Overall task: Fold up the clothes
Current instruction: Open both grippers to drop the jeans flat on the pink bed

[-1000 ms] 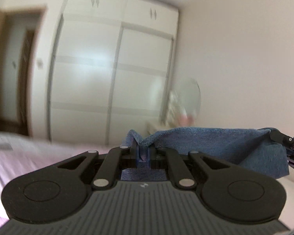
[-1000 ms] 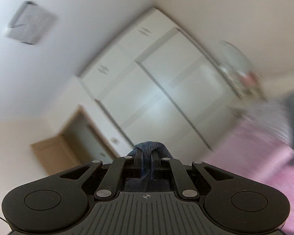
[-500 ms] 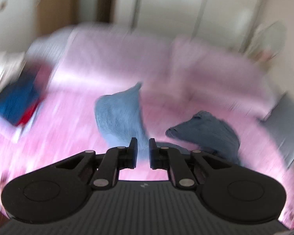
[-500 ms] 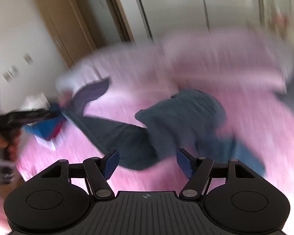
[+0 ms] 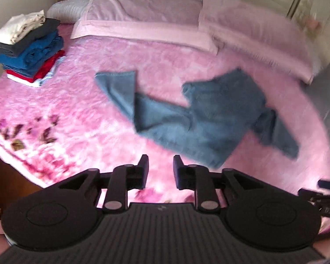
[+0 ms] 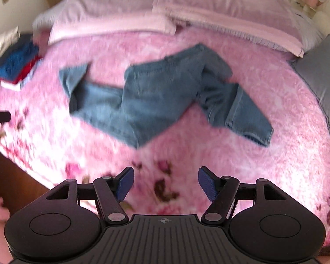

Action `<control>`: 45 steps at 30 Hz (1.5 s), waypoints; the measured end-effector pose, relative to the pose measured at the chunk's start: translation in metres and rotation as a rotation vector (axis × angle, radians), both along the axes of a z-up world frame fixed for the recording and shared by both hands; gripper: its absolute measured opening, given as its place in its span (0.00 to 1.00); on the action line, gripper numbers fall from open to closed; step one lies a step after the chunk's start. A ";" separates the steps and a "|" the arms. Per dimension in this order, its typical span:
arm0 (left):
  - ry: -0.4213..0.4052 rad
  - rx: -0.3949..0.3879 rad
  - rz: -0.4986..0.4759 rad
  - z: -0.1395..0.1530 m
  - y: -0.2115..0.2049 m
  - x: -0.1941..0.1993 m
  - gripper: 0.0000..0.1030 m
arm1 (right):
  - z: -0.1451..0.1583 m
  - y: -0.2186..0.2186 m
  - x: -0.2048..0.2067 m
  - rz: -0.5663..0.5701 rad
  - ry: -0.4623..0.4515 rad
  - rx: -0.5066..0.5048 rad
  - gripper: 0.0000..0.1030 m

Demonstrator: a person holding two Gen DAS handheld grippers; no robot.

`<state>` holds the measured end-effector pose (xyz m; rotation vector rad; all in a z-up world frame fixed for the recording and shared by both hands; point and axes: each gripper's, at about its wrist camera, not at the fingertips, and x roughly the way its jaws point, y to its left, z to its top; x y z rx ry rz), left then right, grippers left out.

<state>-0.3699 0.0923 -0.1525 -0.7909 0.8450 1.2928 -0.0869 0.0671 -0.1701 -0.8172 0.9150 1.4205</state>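
Black plastic, both tools: left gripper (image 5: 158,169) with jaws a little apart and nothing between them; right gripper (image 6: 165,183) spread wide, blue pads bare, likewise empty. Both hovering over the near edge of the bed (image 5: 55,114), clear of the fabric.

Just beyond, toward the middle of the pink floral cover: blue jeans (image 6: 156,94), lying loose and crooked. Waist end bunched and partly doubled over toward the right side of the bed, one leg trailing left with its cuff folded back, the other twisted out to the right. Not flat, not yet a tidy fold.

Further out, at the far left corner: stack of folded clothes (image 5: 28,48), white on top, then dark, blue and red. Along the head edge: pink pillows (image 5: 143,13); at the right edge, a grey cushion (image 6: 323,77).

Judging by the crumple, best flattened before any folding: take the waistband at its two corners, one tool each, pull taut and lay straight, legs aligned one over the other. Pinch only a single layer edge, low and close to the cover, to avoid dragging the bedspread along. Some motion blur here, so seam detail uncertain.
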 end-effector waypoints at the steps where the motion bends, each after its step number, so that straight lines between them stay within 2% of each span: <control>1: 0.023 -0.004 -0.005 -0.002 -0.006 0.003 0.19 | -0.002 -0.004 -0.002 0.005 -0.003 -0.003 0.66; 5: 0.062 -0.003 -0.033 0.003 -0.026 0.014 0.29 | -0.010 -0.019 -0.010 0.023 -0.015 -0.017 0.66; 8: 0.084 0.019 -0.049 0.008 -0.029 0.019 0.30 | -0.015 -0.030 -0.015 0.035 -0.025 -0.025 0.66; 16: 0.082 0.040 -0.096 0.009 -0.003 0.021 0.35 | -0.011 -0.015 -0.017 0.003 -0.052 -0.028 0.66; 26: 0.060 0.030 -0.182 -0.002 0.096 -0.001 0.35 | -0.014 0.048 -0.027 -0.116 -0.063 -0.057 0.66; 32: 0.059 -0.012 -0.221 -0.019 0.163 -0.031 0.38 | -0.019 0.089 -0.032 -0.235 -0.081 -0.067 0.66; 38: 0.049 -0.111 -0.241 -0.064 0.217 -0.058 0.38 | -0.052 0.121 -0.042 -0.296 -0.111 -0.099 0.66; 45: 0.047 -0.190 -0.214 -0.106 0.266 -0.076 0.38 | -0.096 0.171 -0.063 -0.221 -0.166 -0.116 0.66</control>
